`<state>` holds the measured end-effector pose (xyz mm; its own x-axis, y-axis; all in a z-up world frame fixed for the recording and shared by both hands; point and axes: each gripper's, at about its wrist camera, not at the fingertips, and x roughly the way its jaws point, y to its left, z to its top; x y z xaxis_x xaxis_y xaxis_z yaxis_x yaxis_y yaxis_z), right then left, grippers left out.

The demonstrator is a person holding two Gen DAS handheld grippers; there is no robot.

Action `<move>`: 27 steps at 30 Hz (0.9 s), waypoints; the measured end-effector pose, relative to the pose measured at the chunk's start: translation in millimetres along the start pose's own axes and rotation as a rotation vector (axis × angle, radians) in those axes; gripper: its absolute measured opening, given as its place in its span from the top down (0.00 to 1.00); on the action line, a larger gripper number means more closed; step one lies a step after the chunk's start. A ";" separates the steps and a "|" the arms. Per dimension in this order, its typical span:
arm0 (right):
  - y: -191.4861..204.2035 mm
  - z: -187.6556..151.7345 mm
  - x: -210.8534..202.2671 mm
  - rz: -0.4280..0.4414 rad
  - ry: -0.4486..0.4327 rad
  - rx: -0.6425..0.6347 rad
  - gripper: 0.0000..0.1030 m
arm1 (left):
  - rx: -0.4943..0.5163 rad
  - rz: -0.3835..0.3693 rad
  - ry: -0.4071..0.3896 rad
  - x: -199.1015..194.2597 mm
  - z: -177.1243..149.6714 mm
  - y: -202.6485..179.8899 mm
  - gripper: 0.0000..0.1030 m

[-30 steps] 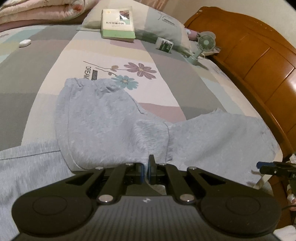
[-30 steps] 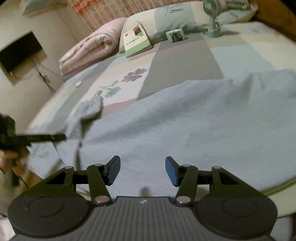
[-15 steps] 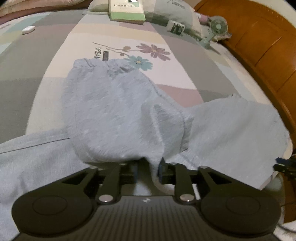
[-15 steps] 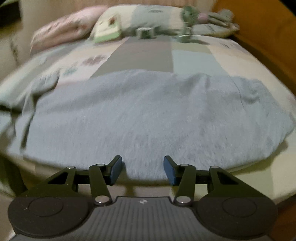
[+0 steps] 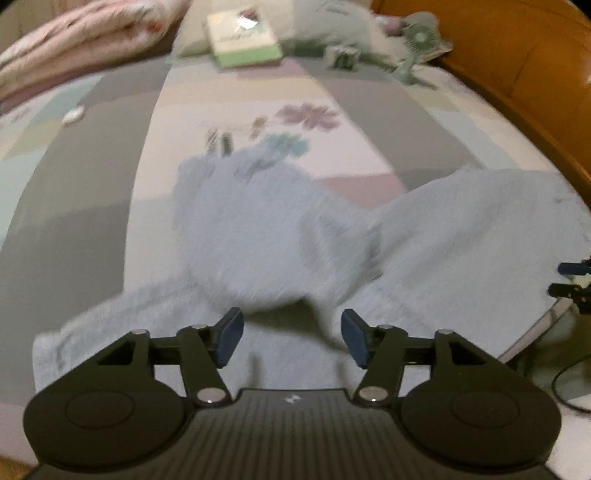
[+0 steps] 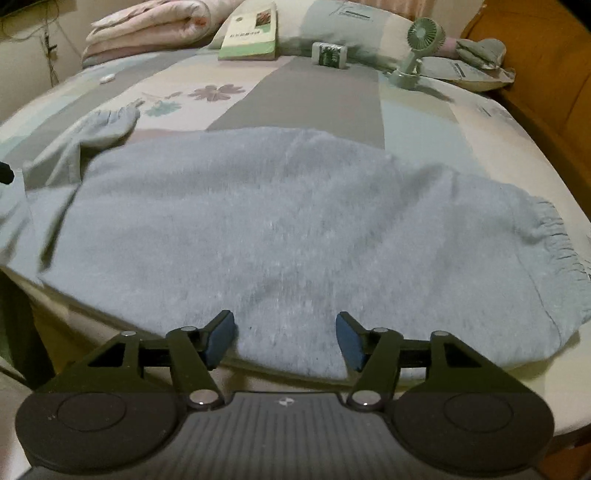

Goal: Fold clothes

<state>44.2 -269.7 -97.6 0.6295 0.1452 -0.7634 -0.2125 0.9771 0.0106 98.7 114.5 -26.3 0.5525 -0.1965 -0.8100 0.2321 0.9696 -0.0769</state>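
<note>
Now both the left gripper [image 5: 288,338] and right gripper [image 6: 286,338] are opening, pinching nothing, over pale blue fleece trousers [image 6: 277,221] on the patchwork bed [image 6: 314,92]

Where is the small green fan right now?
The green fan stands upright at the head of the bed, upper right in the right wrist view, beside the pillow, right of a small box.

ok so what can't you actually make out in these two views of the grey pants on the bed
- Left wrist view: grey pants smeared by motion blur, folds unclear.
- Book cover text: too small in right wrist view, blurred in the left.
- Right gripper: cut off by the left view's edge.
- Pants' near hem: hidden behind the right gripper's body in its own view.
</note>
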 end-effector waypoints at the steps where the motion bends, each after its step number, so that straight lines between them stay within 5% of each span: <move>1: -0.9 8.0 -2.0 0.010 -0.023 0.001 0.36 | 0.019 -0.015 -0.016 0.8 8.2 -7.7 0.38; 8: 3.4 67.7 23.9 0.072 -0.130 -0.045 0.36 | 0.137 -0.208 -0.089 34.6 77.1 -71.1 0.32; 13: -3.6 50.8 74.3 0.117 -0.024 -0.018 0.35 | 0.156 -0.342 -0.095 84.6 127.4 -108.7 0.31; 22: -3.9 16.4 66.2 0.172 -0.148 -0.079 0.15 | 0.073 -0.638 0.074 184.8 173.2 -147.7 0.33; 27: -11.3 7.7 59.4 0.209 -0.162 -0.060 0.15 | 0.128 -0.683 0.145 220.0 176.3 -165.7 0.33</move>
<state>89.7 -271.0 -138.1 0.6773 0.3709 -0.6353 -0.3915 0.9129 0.1156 323.0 -115.1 -89.3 0.1395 -0.7244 -0.6751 0.5858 0.6100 -0.5336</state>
